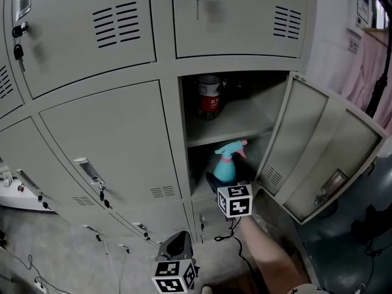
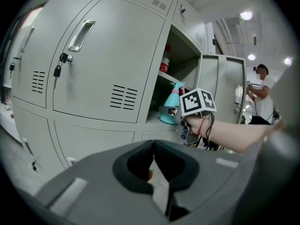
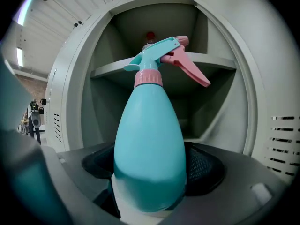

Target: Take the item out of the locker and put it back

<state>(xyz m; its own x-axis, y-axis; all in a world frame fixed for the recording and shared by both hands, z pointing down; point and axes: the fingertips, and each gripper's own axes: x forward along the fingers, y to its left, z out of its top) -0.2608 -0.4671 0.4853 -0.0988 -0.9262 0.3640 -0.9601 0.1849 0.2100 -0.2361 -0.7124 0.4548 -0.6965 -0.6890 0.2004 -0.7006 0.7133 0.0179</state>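
Note:
A teal spray bottle (image 1: 225, 166) with a pink trigger stands upright in the lower compartment of the open locker (image 1: 236, 124). My right gripper (image 1: 220, 180) reaches into that compartment, and its jaws are shut on the bottle's wide body low down. In the right gripper view the bottle (image 3: 150, 139) fills the space between the two dark pads of the right gripper (image 3: 150, 175). My left gripper (image 1: 176, 245) hangs low in front of the lockers, shut and holding nothing. The left gripper view shows the left gripper (image 2: 153, 145) with its tips together, and the bottle (image 2: 171, 108) beyond them.
A red can (image 1: 208, 97) stands on the upper shelf above the bottle. The locker door (image 1: 318, 146) swings open to the right. The neighbouring doors are closed, with keys (image 1: 18, 41) hanging at the upper left. A person (image 2: 260, 93) stands in the background to the right.

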